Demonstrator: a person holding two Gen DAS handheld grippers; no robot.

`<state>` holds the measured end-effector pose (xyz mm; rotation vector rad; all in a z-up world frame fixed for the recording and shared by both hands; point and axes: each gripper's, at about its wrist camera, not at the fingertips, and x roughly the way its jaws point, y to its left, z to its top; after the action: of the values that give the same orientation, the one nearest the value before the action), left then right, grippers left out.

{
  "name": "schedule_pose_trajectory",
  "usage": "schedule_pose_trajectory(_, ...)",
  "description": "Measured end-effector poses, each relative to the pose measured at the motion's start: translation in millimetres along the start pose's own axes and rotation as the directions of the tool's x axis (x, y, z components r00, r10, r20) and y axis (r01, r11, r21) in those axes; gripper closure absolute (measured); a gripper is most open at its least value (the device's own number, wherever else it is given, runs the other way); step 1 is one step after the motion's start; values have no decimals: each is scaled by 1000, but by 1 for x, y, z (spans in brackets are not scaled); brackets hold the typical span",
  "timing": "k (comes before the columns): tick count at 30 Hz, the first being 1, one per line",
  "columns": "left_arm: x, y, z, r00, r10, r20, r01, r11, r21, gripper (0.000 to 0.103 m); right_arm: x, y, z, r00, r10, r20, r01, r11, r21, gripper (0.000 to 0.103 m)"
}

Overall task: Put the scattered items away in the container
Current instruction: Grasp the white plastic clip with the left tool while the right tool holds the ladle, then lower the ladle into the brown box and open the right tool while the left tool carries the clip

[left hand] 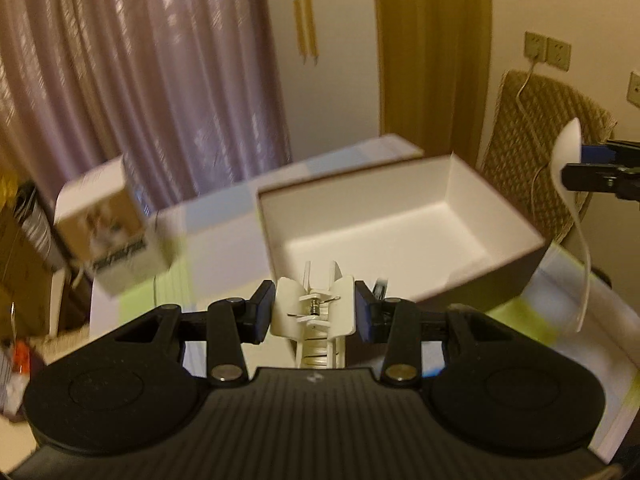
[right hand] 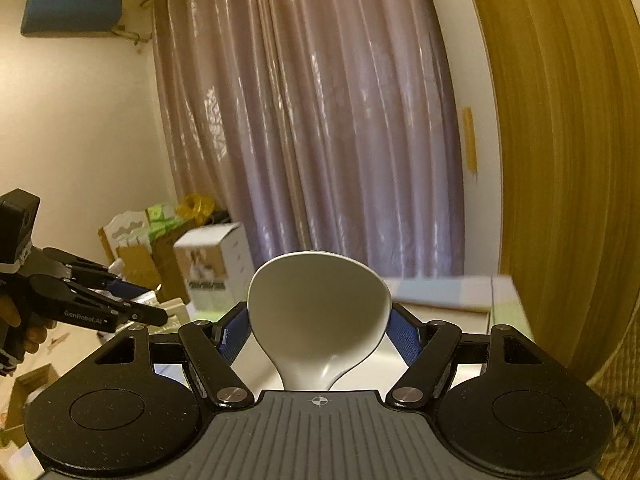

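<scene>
At the bottom centre of the left wrist view, the left gripper (left hand: 314, 312) pinches a white hair claw clip (left hand: 314, 314) between its blue pads, teeth pointing toward the camera. Just beyond it, centre right, the white open box (left hand: 400, 220) sits on the worktop (left hand: 224, 216), its floor bare. A small printed carton (left hand: 116, 232), blurred, stands at the middle left on the worktop. At the right edge, the right gripper (left hand: 576, 164) clamps a white ladle (left hand: 570, 200) whose handle hangs down beside the box.

In the right wrist view, the right gripper (right hand: 318, 334) fills the bottom, pads pressed on the ladle's bowl (right hand: 318, 308), which faces the camera. The left gripper (right hand: 156, 304) reaches in from the left edge, held by a hand (right hand: 28, 332). Mauve curtains (right hand: 320, 120) hang behind.
</scene>
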<state>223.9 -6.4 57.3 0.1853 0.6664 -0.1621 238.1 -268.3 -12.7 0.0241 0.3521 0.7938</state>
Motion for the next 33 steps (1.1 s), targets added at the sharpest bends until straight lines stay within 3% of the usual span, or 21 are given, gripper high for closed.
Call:
schedule_pose_trajectory(6, 25, -13, 44, 998, -32, 54, 30, 999, 42, 67, 27, -23, 22, 999, -23, 23, 24, 998, -66, 28)
schedule_pose_trajectory(13, 64, -25, 73, 996, -70, 50, 66, 995, 69, 67, 73, -52, 15, 998, -40, -38, 35, 991, -133, 28)
schedule_pose_trajectory(21, 109, -25, 74, 997, -70, -13, 71, 995, 72, 67, 127, -72, -23, 979, -96, -182, 50, 969, -243, 28)
schedule_pose_trajectory(28, 138, -27, 67, 995, -68, -69, 74, 993, 96, 67, 154, -75, -50, 964, -132, -233, 31, 920, -391, 28)
schedule_pose_trajectory(33, 150, -27, 62, 994, -72, -87, 79, 993, 85, 67, 172, -80, -64, 948, -128, -293, -12, 902, -432, 28)
